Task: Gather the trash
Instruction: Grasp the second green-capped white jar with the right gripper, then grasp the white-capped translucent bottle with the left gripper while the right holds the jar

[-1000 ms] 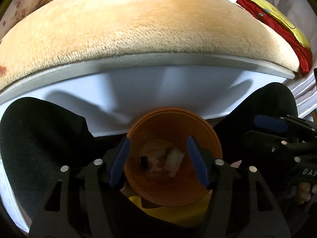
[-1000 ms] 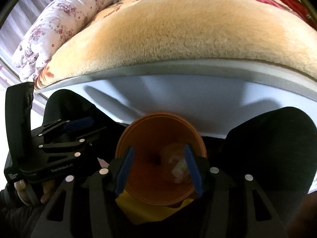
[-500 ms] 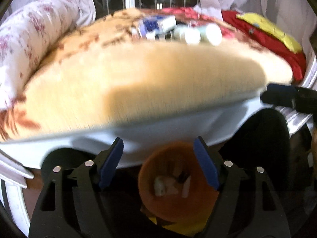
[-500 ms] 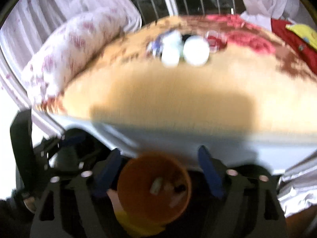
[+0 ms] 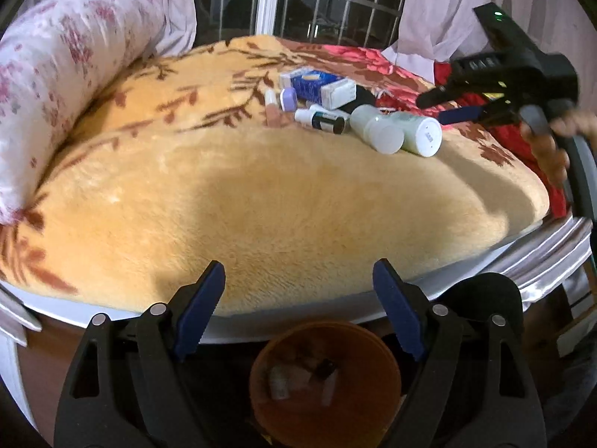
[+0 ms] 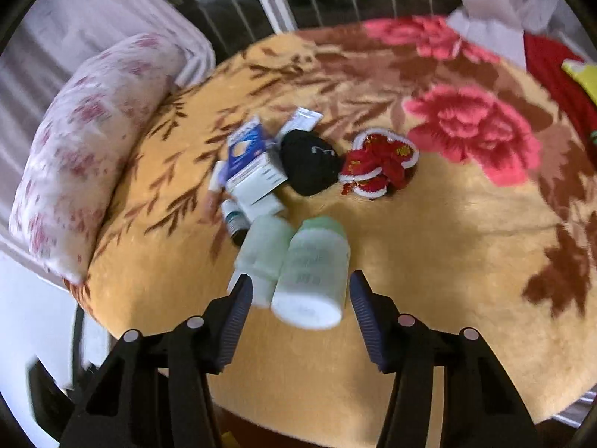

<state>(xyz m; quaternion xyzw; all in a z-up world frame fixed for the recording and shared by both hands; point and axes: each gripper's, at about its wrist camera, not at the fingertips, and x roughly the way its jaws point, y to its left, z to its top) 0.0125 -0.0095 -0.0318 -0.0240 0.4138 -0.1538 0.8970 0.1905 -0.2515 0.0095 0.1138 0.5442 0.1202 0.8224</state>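
Observation:
An orange bin (image 5: pixel 324 373) with scraps in it stands on the floor below the bed edge. A heap of trash lies on the yellow blanket (image 5: pixel 261 194): two pale green bottles (image 6: pixel 311 261) (image 5: pixel 414 132), a blue and white box (image 6: pixel 253 175) (image 5: pixel 321 87), a small spray bottle (image 5: pixel 321 119), a black pouch (image 6: pixel 308 162). My left gripper (image 5: pixel 298 306) is open and empty above the bin. My right gripper (image 6: pixel 298 302) is open, its jaws on either side of the nearer green bottle, not touching it. It also shows in the left wrist view (image 5: pixel 459 115).
A floral bolster pillow (image 5: pixel 48 86) (image 6: pixel 89 134) lies along the left of the bed. A red and white ornament (image 6: pixel 380 164) lies right of the black pouch. A barred window (image 5: pixel 298 0) and curtains stand behind. Red cloth (image 5: pixel 503 138) lies at the right edge.
Both grippers have risen from down over the bin to above the bed. Their jaws have opened wider. The right one has moved forward over the green bottles.

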